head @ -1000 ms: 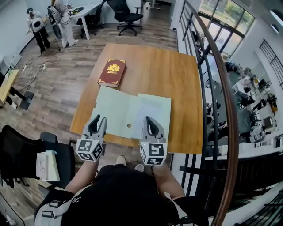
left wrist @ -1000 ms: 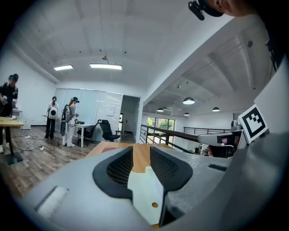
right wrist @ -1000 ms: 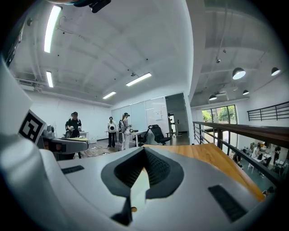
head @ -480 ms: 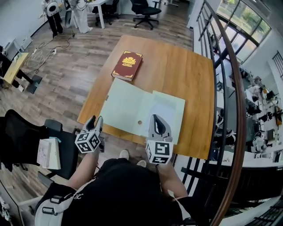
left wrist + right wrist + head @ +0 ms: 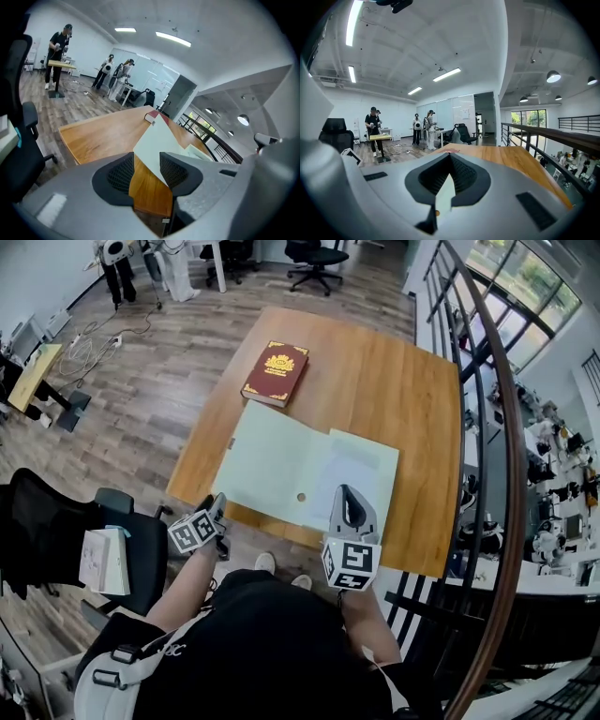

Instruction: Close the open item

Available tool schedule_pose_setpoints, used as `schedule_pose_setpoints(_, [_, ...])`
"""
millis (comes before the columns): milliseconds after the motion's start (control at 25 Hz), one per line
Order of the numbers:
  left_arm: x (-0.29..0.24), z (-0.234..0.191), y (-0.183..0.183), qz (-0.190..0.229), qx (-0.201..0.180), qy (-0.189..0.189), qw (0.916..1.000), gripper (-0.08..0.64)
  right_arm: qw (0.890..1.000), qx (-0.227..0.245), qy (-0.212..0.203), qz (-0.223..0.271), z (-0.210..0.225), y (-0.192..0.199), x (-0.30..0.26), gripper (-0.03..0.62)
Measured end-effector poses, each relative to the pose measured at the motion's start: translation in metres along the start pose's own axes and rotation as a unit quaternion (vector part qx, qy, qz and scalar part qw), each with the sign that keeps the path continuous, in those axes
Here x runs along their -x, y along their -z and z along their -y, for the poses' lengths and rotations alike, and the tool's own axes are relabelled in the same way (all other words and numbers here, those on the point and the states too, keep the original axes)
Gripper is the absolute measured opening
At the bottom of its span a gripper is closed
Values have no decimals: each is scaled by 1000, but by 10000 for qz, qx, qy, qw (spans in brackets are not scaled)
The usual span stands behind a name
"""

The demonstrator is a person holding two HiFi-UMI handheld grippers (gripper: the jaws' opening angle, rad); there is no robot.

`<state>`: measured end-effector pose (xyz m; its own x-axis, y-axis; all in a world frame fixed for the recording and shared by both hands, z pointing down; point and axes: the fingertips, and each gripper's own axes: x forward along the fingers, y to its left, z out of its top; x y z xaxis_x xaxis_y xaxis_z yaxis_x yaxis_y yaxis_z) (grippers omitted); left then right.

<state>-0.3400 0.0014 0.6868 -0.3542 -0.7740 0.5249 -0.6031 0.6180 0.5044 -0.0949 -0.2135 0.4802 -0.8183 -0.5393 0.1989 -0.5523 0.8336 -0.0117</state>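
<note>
Folder (image 5: 277,460), pale green, open flat along the near edge of the wooden table (image 5: 375,381).
Pinched at the right leaf by the right gripper (image 5: 347,495); left gripper (image 5: 215,506) off the near left corner, jaws opening, nothing between. Red book (image 5: 276,372) near the far left edge. Plank floor (image 5: 141,399), railing (image 5: 487,427) at right.

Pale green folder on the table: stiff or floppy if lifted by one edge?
Likely light and bendy: the folder lies flat and shows as a thin sheet pinched in the right gripper. Its wide flap may sag if lifted at one edge. It might slide on the smooth table.
</note>
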Motion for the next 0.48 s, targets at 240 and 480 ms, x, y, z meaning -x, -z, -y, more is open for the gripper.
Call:
schedule_pose_setpoints(240, [-21, -2, 12, -134, 386, 141, 9991, 155, 9997, -19, 212, -92, 16, 6, 5, -2])
schedule_pose_setpoints(480, [-29, 0, 12, -274, 534, 287, 9978, 127, 9991, -73, 389, -170, 25, 11, 15, -2])
